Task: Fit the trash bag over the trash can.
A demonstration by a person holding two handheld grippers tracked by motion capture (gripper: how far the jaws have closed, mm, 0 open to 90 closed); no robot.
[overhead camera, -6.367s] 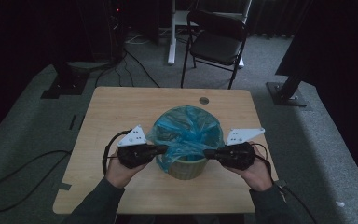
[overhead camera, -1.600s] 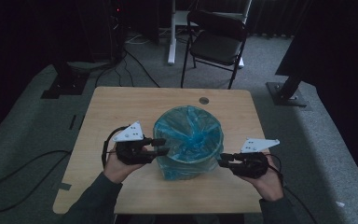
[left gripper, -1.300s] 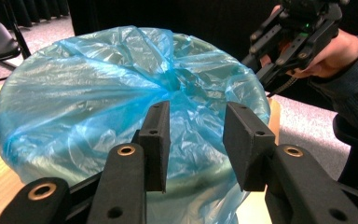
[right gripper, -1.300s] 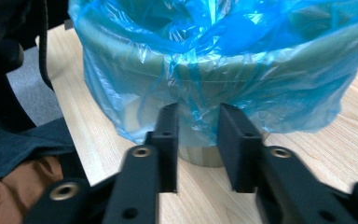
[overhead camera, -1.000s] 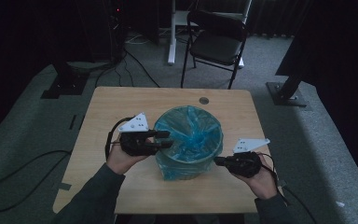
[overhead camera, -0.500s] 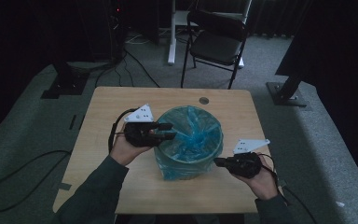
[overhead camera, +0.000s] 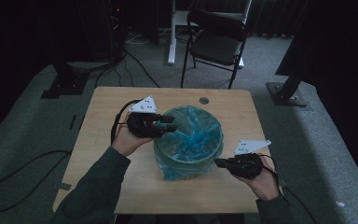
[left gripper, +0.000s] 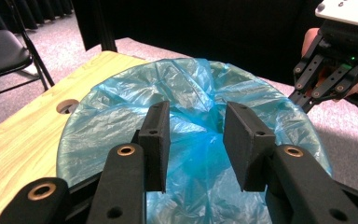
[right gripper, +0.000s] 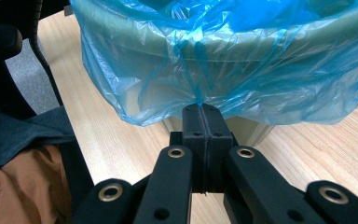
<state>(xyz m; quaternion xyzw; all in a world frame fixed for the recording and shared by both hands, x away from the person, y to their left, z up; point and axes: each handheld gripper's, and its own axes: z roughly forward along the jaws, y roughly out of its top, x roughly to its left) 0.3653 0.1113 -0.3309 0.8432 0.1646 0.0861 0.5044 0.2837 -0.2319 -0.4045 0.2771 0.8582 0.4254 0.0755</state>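
Jaws spread, the left gripper has climbed from the side of the bin to hover over its rim, while the right gripper stays pinching the blue liner hem below, so tucking continues.

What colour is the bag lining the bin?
Translucent blue bag, seen best in the left gripper view.

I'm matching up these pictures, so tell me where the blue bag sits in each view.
High view: bag lines the bin at table centre, between both grippers.
Left gripper view: bag spreads across the middle, beyond the open fingers.
Right gripper view: bag hangs across the top, its edge pinched by the shut fingers.
Shared landmark: the table.
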